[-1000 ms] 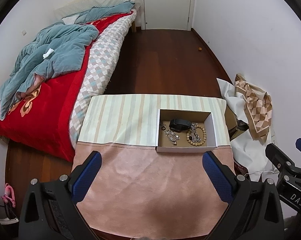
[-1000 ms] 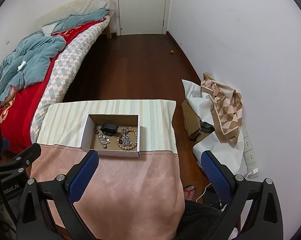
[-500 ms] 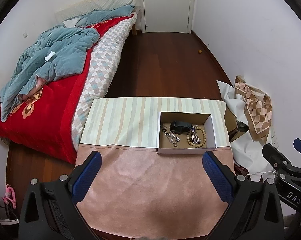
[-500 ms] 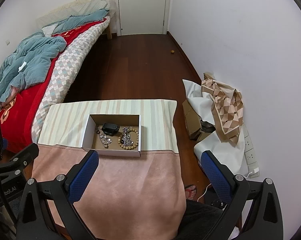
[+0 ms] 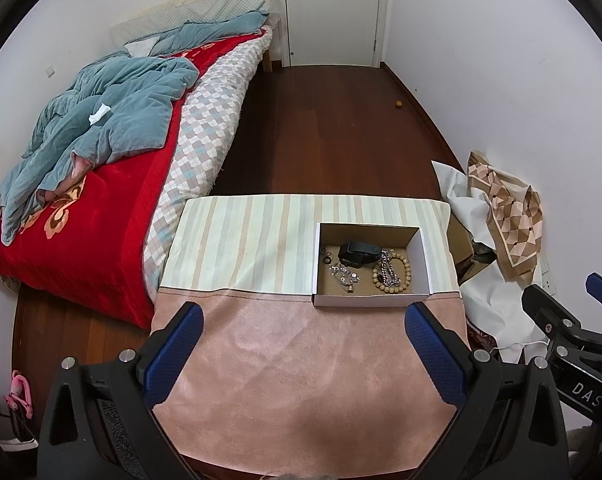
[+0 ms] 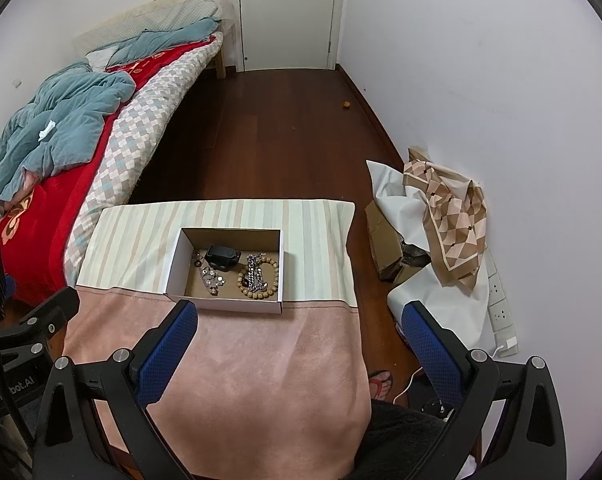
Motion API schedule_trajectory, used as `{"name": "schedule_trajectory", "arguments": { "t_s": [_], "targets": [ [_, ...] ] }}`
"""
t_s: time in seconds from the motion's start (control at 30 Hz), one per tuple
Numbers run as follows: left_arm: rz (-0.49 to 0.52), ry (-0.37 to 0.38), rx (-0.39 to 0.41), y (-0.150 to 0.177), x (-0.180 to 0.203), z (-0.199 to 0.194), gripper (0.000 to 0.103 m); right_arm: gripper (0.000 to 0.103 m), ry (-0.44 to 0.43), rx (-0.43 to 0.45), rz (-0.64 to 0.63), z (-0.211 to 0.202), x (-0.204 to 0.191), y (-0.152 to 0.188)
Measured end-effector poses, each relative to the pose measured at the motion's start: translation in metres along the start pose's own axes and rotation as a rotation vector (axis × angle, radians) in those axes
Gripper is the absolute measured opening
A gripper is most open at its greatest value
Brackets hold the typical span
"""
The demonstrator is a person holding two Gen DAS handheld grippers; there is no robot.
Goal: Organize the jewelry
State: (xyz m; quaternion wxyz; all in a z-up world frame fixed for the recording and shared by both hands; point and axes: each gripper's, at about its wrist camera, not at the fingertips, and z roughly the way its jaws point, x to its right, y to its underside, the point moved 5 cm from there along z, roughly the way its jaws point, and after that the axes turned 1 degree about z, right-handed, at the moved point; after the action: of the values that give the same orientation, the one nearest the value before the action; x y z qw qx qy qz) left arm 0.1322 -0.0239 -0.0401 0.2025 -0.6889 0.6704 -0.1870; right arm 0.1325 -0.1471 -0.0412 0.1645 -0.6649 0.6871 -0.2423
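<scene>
A shallow cardboard box [image 5: 419, 256] [image 6: 177, 264] sits on the cloth-covered table. Inside it lie a black watch [image 5: 359, 254] [image 6: 221, 257], a wooden bead bracelet [image 5: 405, 276] [image 6: 275, 280] with a silver chain [image 5: 389, 270] [image 6: 253, 274] across it, and a small silver charm bracelet [image 5: 343, 273] [image 6: 212, 278]. My left gripper [image 5: 304, 344] is open and empty, held high above the pink cloth, short of the box. My right gripper [image 6: 299, 340] is open and empty, above the table's right edge, short of the box.
The table has a striped cloth [image 5: 245, 240] at the far half and pink cloth [image 5: 301, 368] near. A bed [image 5: 93, 168] with a red cover stands at the left. Bags and a patterned scarf [image 6: 449, 220] lie on the floor by the right wall.
Both grippers have drawn back and up slightly, so the table and box sit a little lower in each view. The jewelry in the box has not moved.
</scene>
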Motion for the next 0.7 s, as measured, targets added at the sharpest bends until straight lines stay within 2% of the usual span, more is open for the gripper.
{"name": "schedule_trajectory", "arguments": {
  "t_s": [0.7],
  "targets": [
    [0.004, 0.0, 0.003, -0.0015, 0.0014, -0.0044, 0.103, 0.103, 0.0, 0.002, 0.001, -0.0007, -0.0001, 0.0003]
  ]
}}
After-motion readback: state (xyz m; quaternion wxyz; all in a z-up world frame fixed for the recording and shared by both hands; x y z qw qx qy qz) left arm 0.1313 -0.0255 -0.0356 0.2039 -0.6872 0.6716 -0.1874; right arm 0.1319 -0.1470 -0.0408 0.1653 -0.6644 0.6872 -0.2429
